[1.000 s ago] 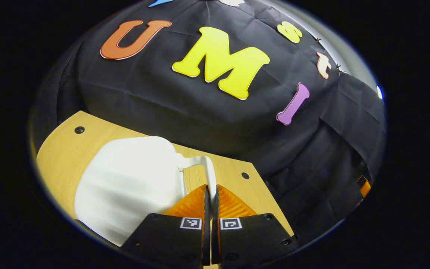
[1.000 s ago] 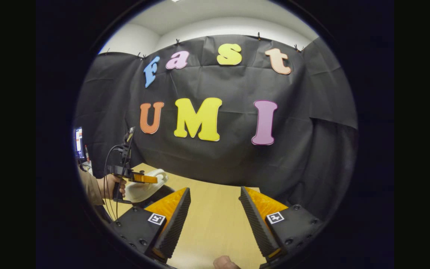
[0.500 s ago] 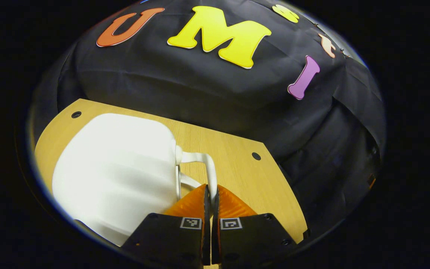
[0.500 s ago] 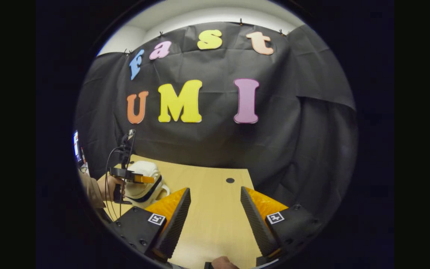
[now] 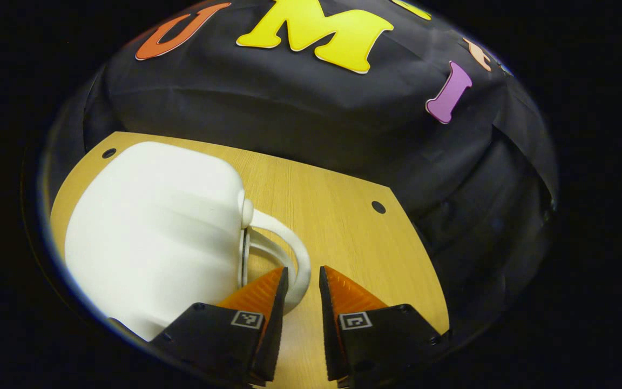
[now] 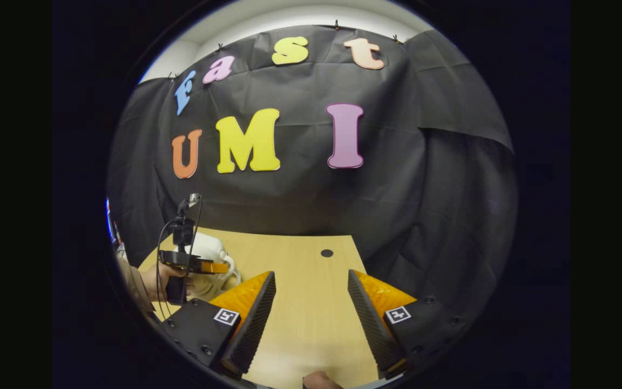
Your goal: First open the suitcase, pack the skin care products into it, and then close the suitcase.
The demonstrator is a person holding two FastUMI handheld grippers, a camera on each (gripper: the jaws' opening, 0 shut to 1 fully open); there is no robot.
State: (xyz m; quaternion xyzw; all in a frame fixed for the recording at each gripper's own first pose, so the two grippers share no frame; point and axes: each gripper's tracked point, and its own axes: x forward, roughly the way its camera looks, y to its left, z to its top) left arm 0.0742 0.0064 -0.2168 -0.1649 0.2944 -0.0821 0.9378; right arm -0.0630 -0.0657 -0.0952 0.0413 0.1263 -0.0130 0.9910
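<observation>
Left gripper (image 5: pixel 301 278) jaws, pinched on handle (image 5: pixel 289 243) half a second ago, now being held spread around it. White suitcase (image 5: pixel 154 237) lying on wooden table (image 5: pixel 338 216). Right gripper (image 6: pixel 311 286) being held agape above table.

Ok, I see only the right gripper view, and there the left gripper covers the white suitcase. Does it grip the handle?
Observer: No. In the left gripper view the left gripper is open; the handle curves into the gap, unpinched.
Operator: Is the suitcase open?
Observer: It looks shut; the suitcase shows just a thin dark seam beside the handle.
Operator: Where is its body?
Observer: Left of the fingers, lying on the wooden table.
</observation>
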